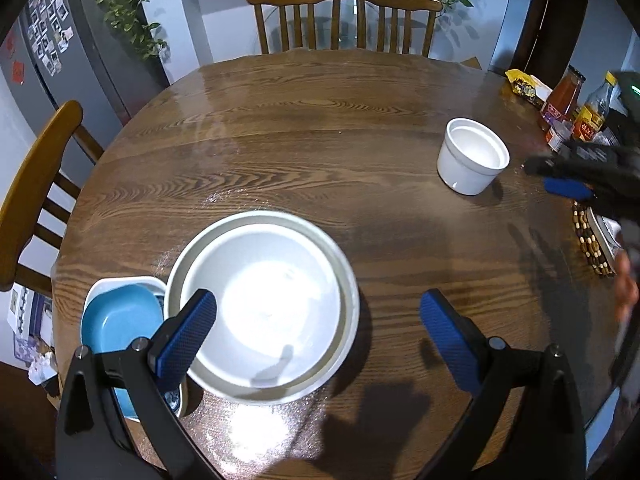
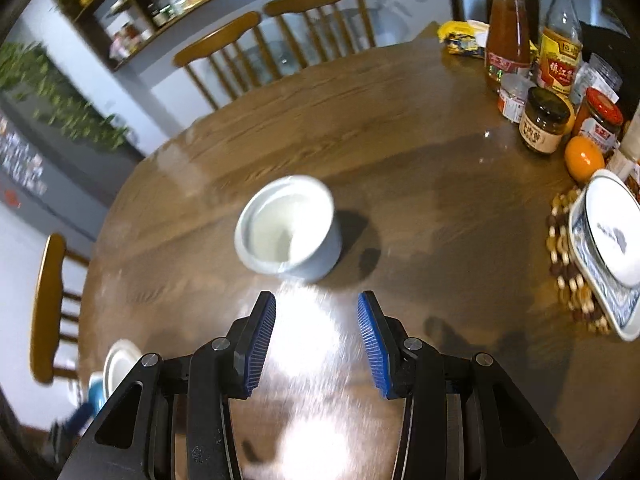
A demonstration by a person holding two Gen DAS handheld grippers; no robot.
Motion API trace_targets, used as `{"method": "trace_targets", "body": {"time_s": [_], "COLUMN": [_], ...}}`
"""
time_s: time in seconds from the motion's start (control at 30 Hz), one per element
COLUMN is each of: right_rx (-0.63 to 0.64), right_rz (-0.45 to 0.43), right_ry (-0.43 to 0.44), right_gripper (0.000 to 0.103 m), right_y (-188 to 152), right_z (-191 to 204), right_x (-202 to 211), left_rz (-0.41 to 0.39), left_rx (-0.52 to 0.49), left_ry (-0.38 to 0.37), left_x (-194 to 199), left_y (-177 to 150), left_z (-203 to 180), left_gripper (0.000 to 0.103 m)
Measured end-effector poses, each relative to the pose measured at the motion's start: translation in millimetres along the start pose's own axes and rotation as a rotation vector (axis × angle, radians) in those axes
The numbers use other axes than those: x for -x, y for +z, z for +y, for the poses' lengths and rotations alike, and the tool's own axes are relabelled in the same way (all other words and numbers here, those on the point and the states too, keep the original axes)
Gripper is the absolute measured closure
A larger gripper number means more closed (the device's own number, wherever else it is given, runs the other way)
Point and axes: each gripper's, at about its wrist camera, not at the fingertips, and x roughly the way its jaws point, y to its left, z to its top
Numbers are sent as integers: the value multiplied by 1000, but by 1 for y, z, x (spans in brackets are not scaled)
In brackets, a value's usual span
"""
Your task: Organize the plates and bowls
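Round wooden tabletop (image 1: 320, 128): big white bowls (image 1: 262, 304) stacked near front edge; small white cup (image 2: 288, 232) alone mid-table, not yet put away. Left gripper (image 1: 316, 316) fingers wide, empty; right gripper (image 2: 316, 336) fingers half open, empty.

A round wooden surface (image 1: 320, 128) is carrying a wide white bowl (image 1: 264, 308) at its near left, touching a blue dish (image 1: 116, 320) nested in a white one. A small white cup (image 1: 472, 156) is standing far right, near bottles (image 2: 532, 28), jars (image 2: 544, 120), an orange (image 2: 584, 158) and a beaded mat (image 2: 568, 264) under stacked dishes.
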Motion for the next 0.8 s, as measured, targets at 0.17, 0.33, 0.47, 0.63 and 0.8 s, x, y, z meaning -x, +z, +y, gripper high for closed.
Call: {"method": "trace_targets", "body": {"time_s": [0.17,0.33,0.47,0.63,0.8], "right_rx": [-52,-91,-16,113,195], "right_rz": [64,131,167,254,311], "right_ry": [-15,61,36,53,91], "right_gripper": [60,80,87,92,92], "right_y": [29,36,34,0,-42], "right_z": [-3,-5,5,14,15], "right_x": [-46,-71,-69,-54,-34], "left_rz": [-5,-8,-2,2,8], "left_rx": [-6,-6,-1,-26,-76], "left_ry": [15,26,18,2,-16], "left_x": [-1,-3,-6,-8,-11], "left_y": [5,7,6,0,-9], "left_z": [-2,-2,-4,-11,-22], "left_gripper": [1,1,1,1,2]}}
